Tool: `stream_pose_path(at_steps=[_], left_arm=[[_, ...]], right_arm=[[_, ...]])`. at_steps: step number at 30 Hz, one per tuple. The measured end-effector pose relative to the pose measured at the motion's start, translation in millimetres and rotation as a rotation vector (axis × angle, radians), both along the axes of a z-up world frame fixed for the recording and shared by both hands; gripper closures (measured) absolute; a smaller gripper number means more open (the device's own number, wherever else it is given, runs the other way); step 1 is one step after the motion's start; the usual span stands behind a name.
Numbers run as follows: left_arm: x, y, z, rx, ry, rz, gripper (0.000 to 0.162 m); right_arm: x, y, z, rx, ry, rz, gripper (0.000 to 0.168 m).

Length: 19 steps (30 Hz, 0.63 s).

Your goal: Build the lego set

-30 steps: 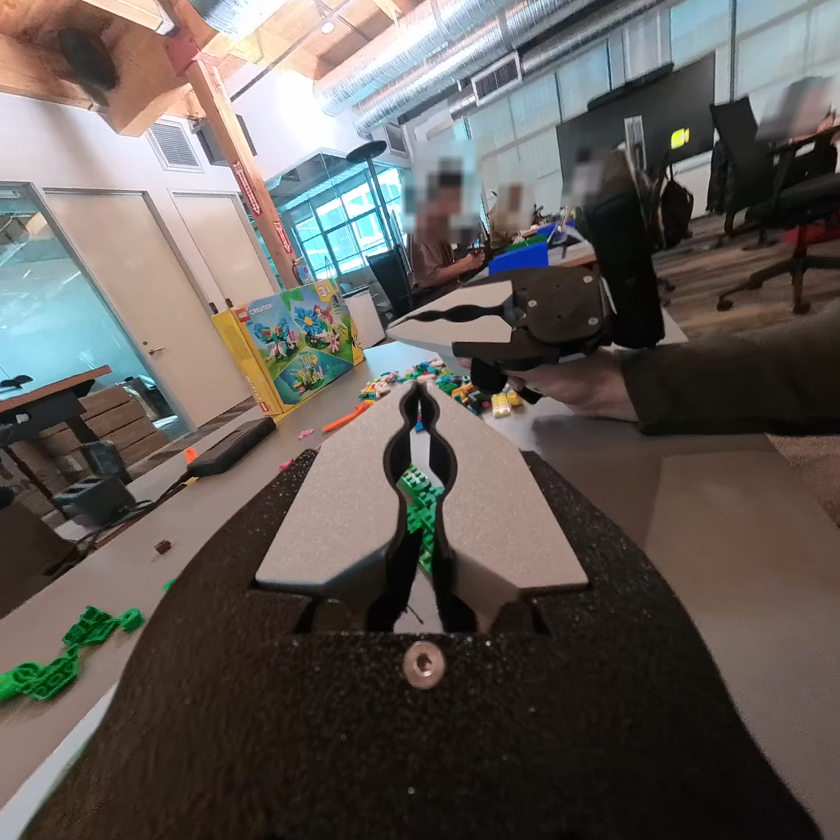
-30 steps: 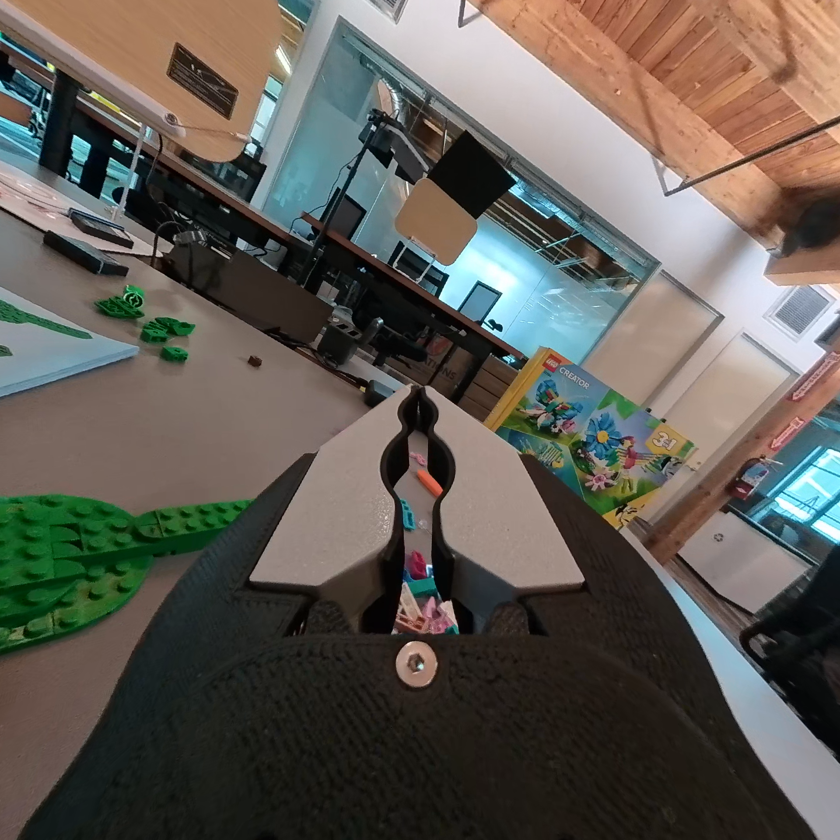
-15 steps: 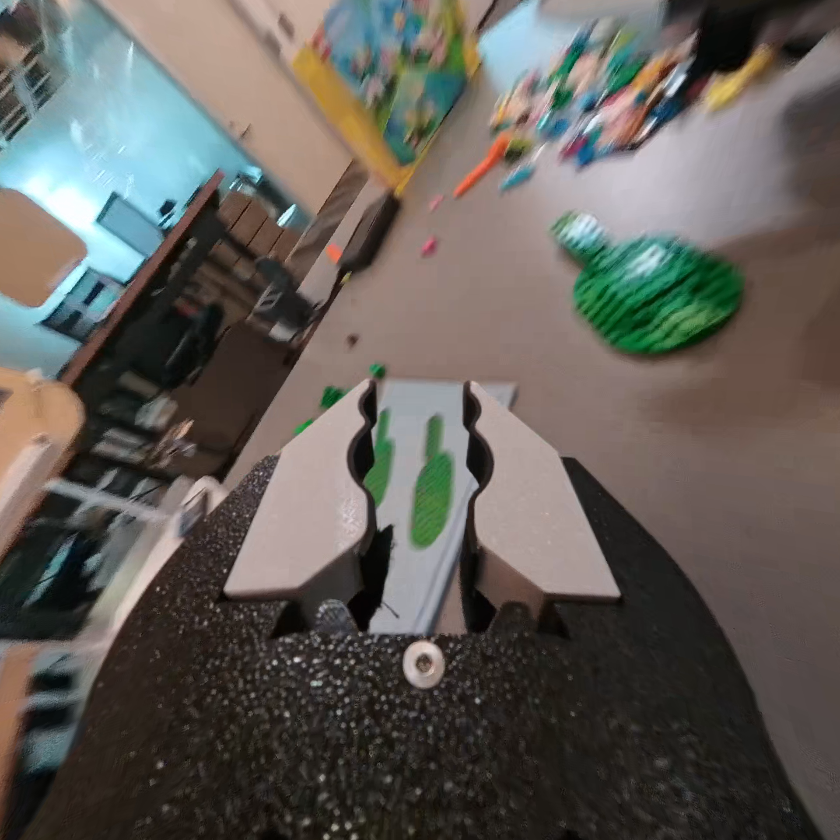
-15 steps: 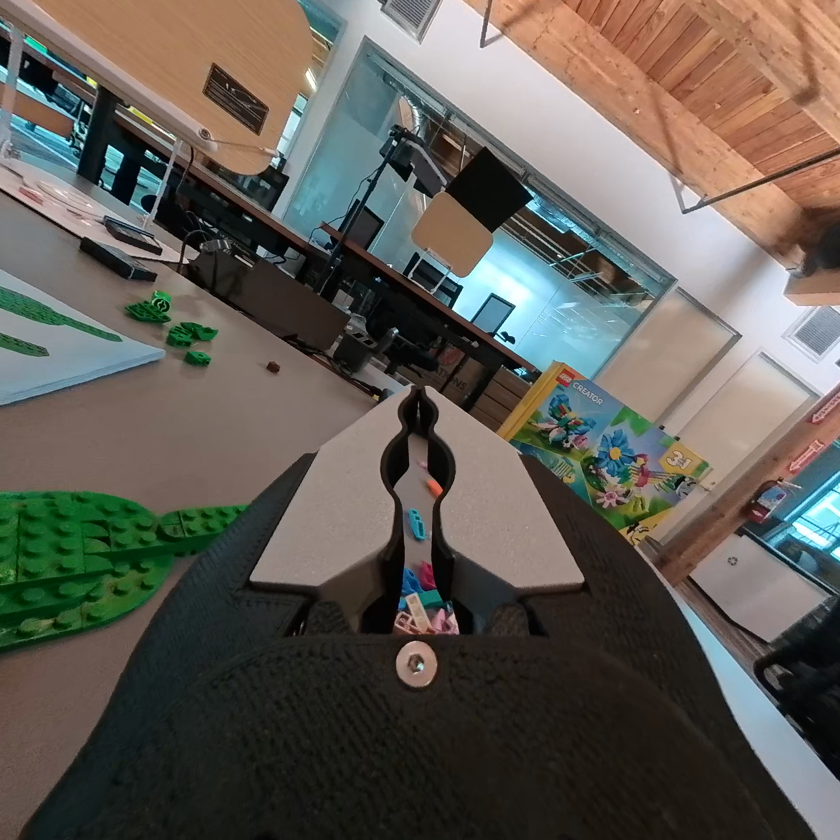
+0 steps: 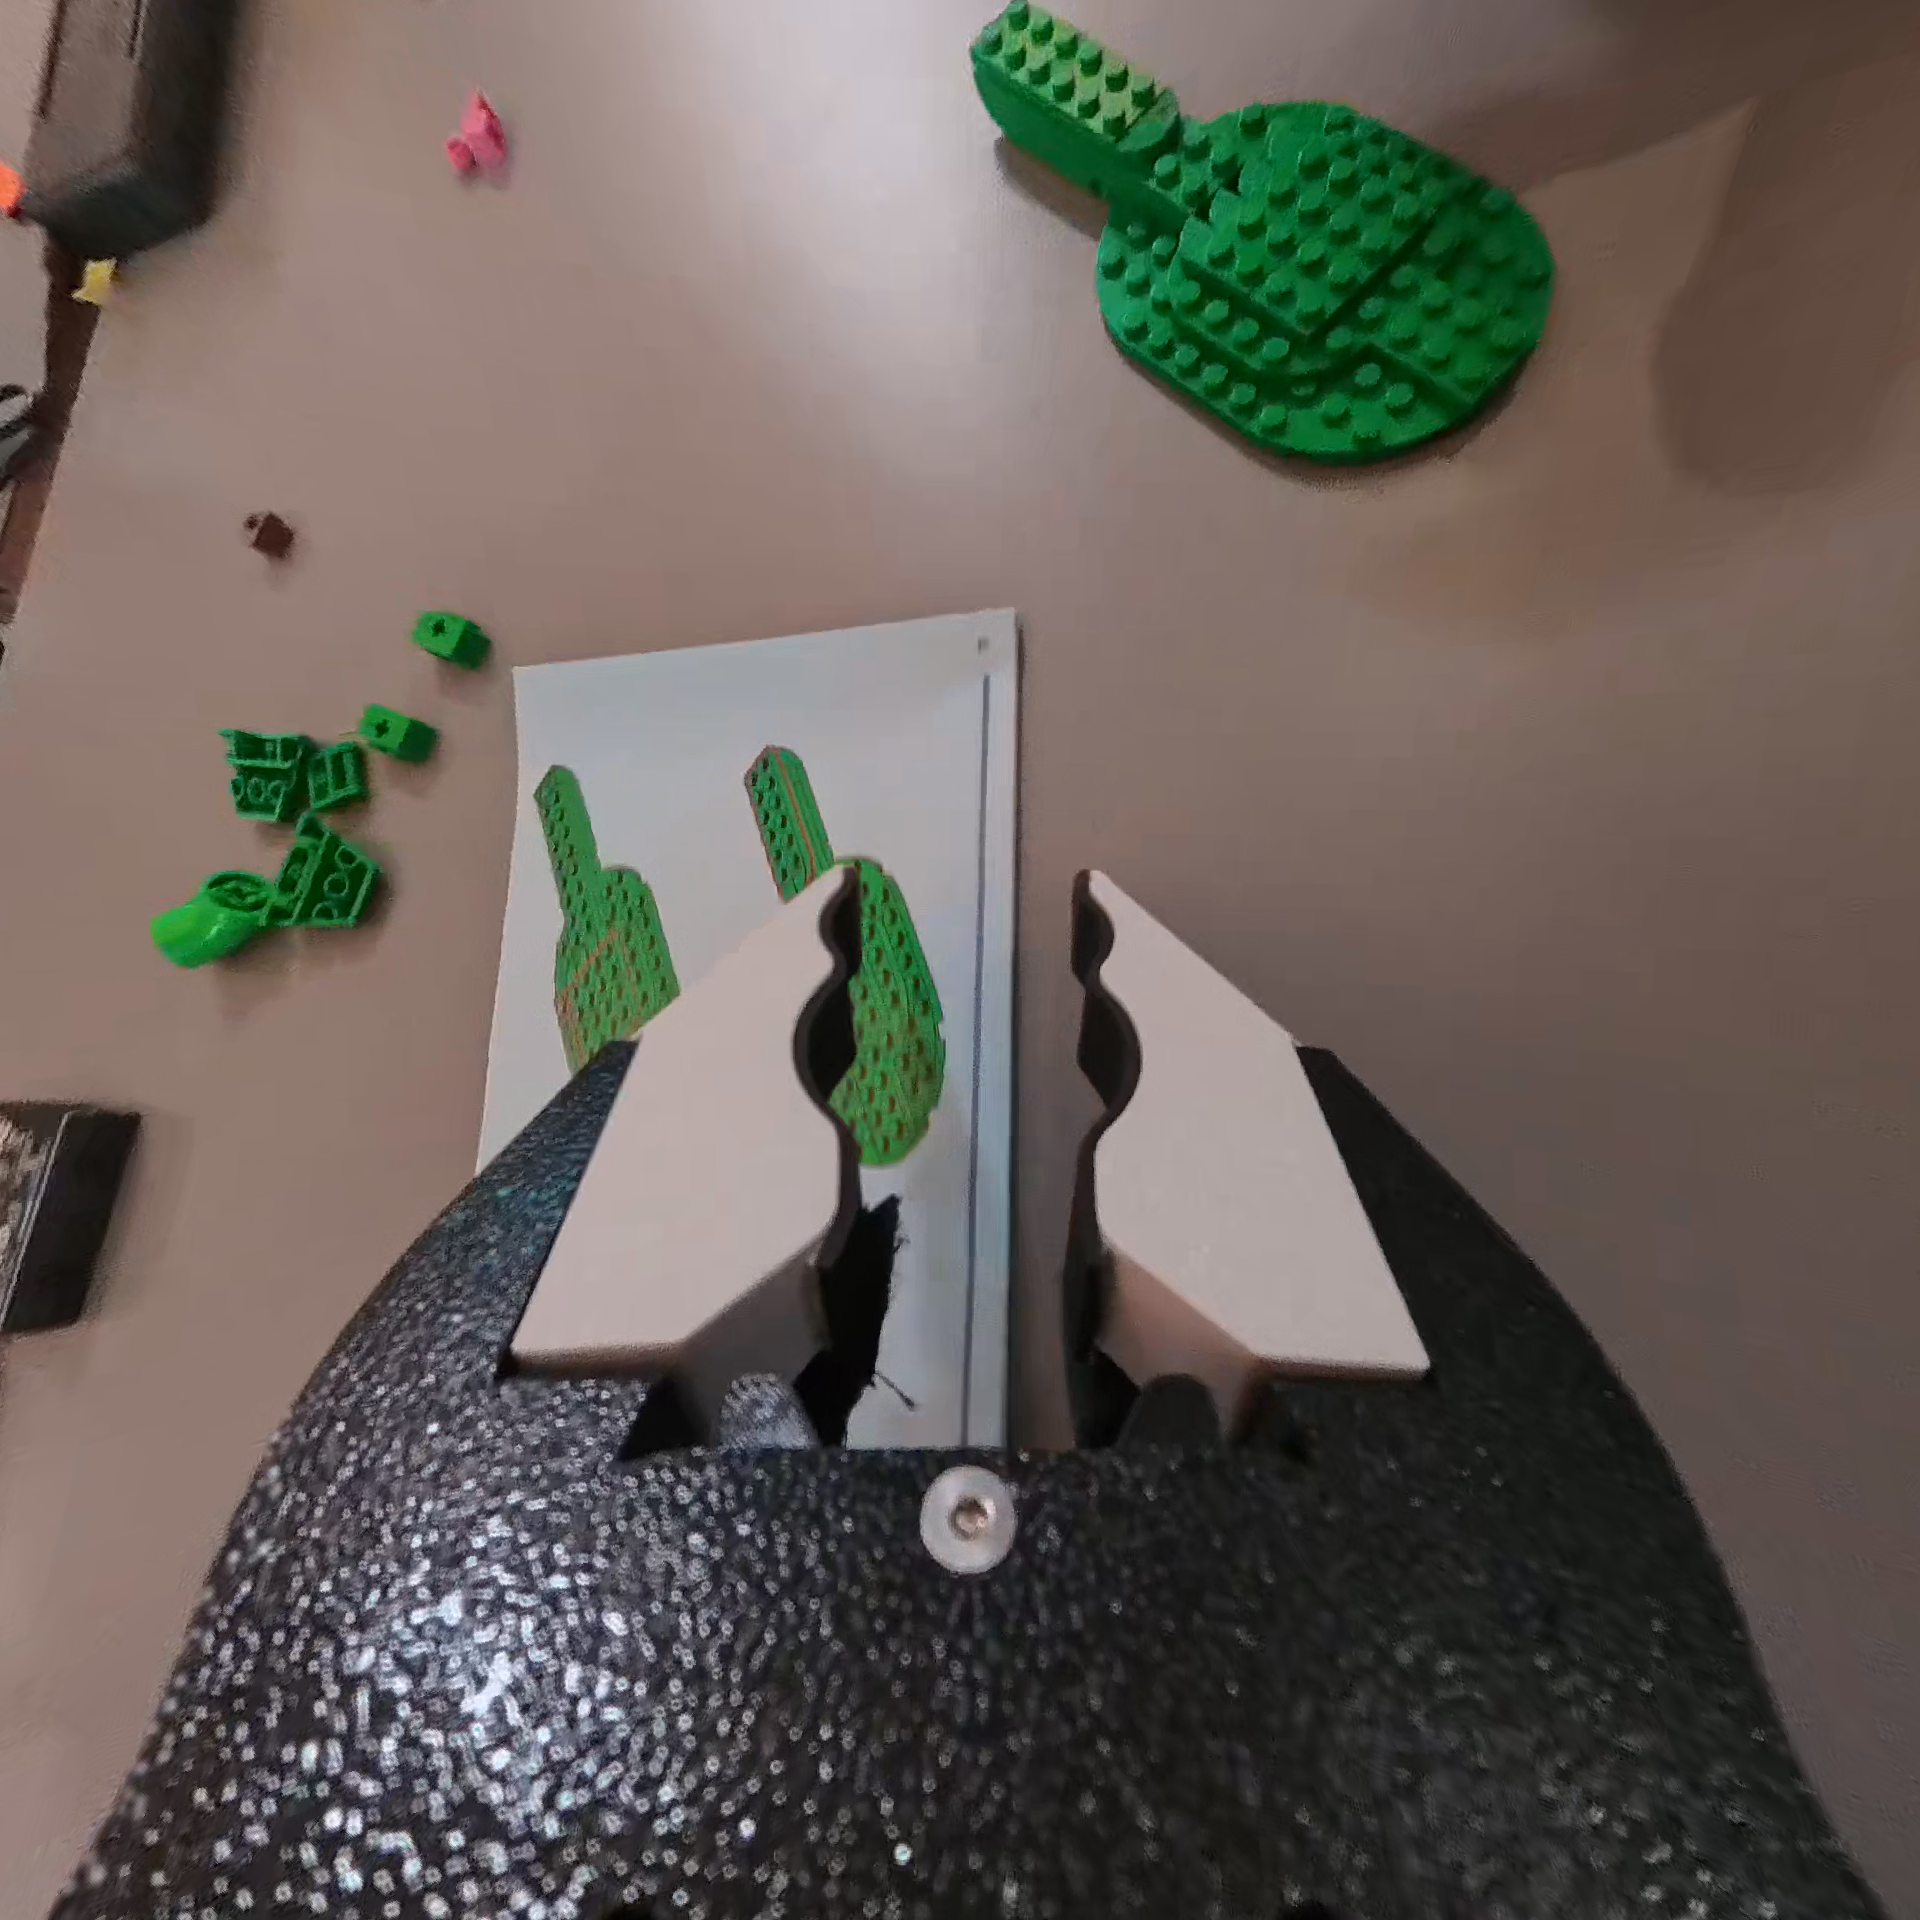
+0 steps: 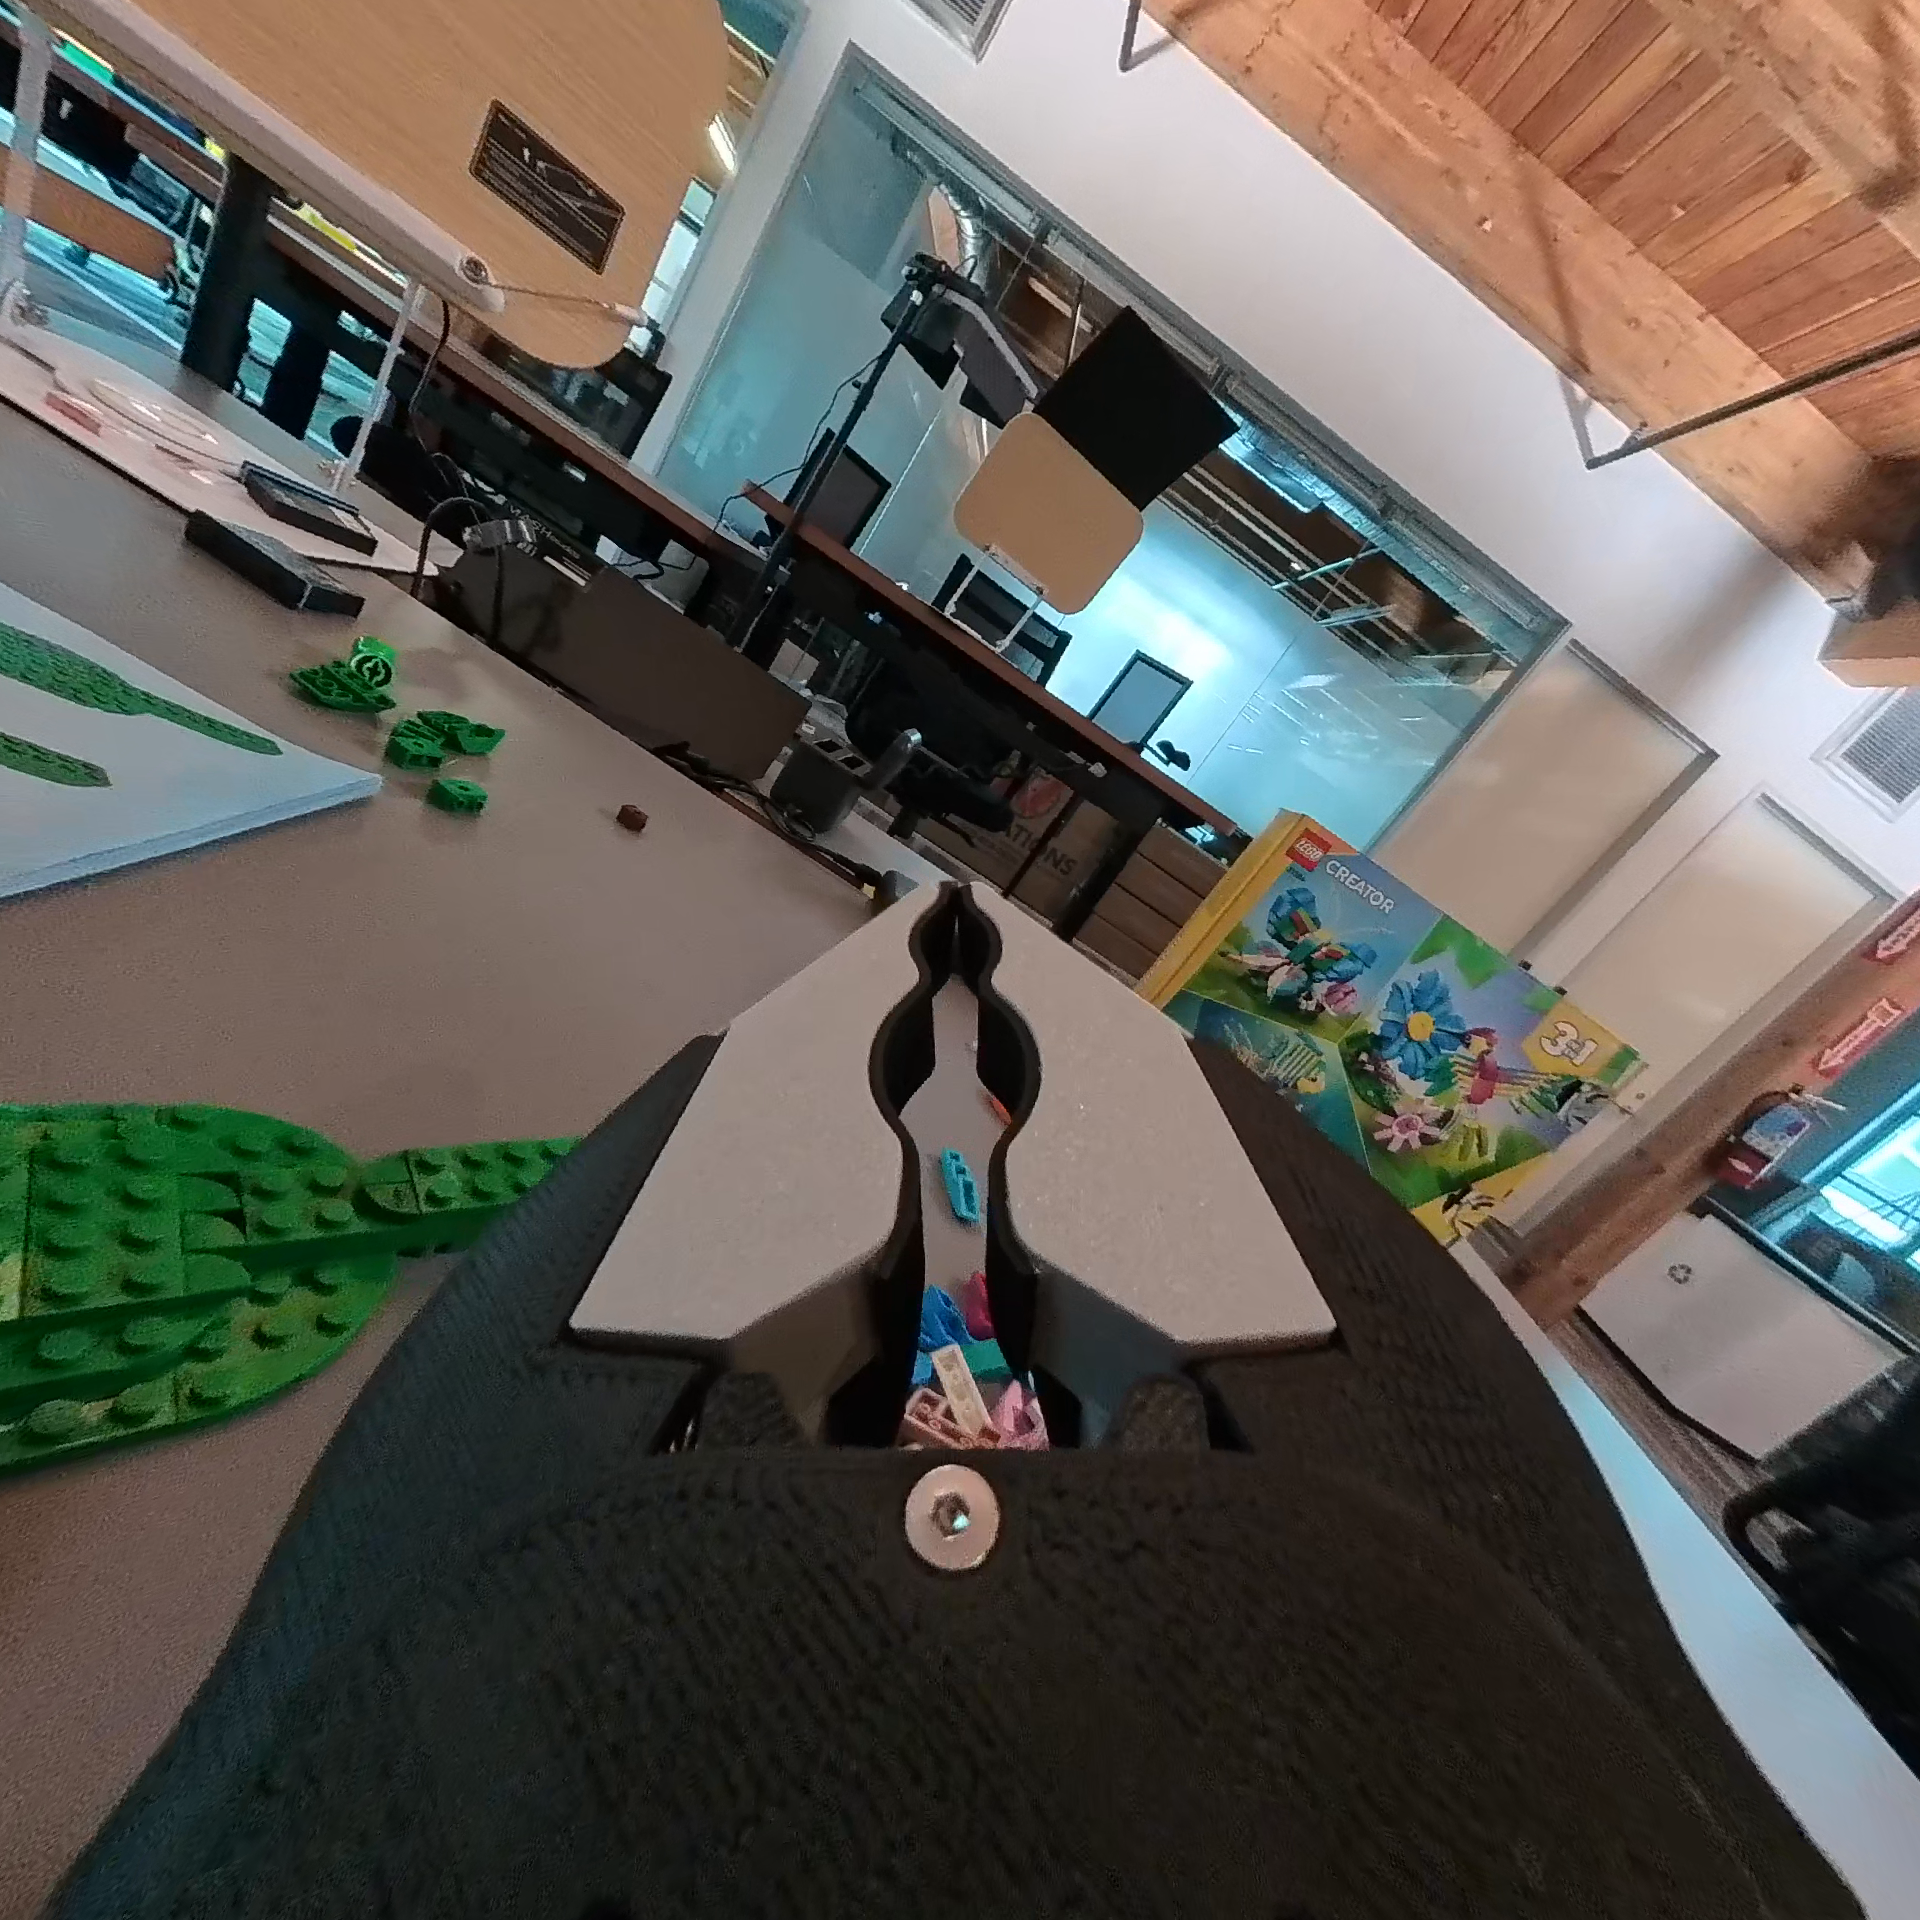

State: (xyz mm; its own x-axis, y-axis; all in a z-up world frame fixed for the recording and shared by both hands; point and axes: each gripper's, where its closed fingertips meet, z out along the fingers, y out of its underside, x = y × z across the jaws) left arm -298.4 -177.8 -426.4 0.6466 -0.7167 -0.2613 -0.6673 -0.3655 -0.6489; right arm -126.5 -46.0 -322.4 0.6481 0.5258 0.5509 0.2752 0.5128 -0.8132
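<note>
My left gripper is open and empty, held above the instruction booklet, which lies open on the brown table. The green leaf-shaped lego build lies flat at the upper right of the left wrist view and at the left of the right wrist view. Several loose green pieces lie left of the booklet. My right gripper is shut and empty, low over the table, pointing toward a pile of coloured bricks seen between its fingers.
The lego box stands at the table's far end. A black flat device lies at the upper left, a small pink piece and a small brown piece beside it. A black block sits at the left edge. Tip to tip, the grippers are about 25 centimetres apart.
My left gripper has tilted down from facing the room to looking at the table over the booklet, and its jaws have opened. The right gripper has shifted only slightly and stays shut.
</note>
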Motion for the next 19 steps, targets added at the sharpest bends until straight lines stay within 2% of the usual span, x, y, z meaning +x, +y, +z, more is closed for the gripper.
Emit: stream_pose_path(at_steps=[6, 10, 14, 19], left_arm=[[29.2, 26.5, 7.3, 0.037, -0.01, -0.053, 0.124], [23.6, 37.4, -4.6, -0.015, 0.041, 0.004, 0.122], [20.4, 34.1, -8.8, -0.06, 0.006, 0.014, 0.125], [23.1, 30.5, -10.1, -0.065, -0.022, -0.012, 0.135]], right_arm=[[0.2, 2.6, -1.6, -0.008, -0.005, -0.006, 0.168], [0.6, 3.7, -2.8, -0.014, -0.007, -0.009, 0.168], [5.1, 9.7, -4.2, -0.029, -0.01, -0.051, 0.168], [7.8, 14.9, -6.4, -0.064, 0.005, -0.063, 0.168]])
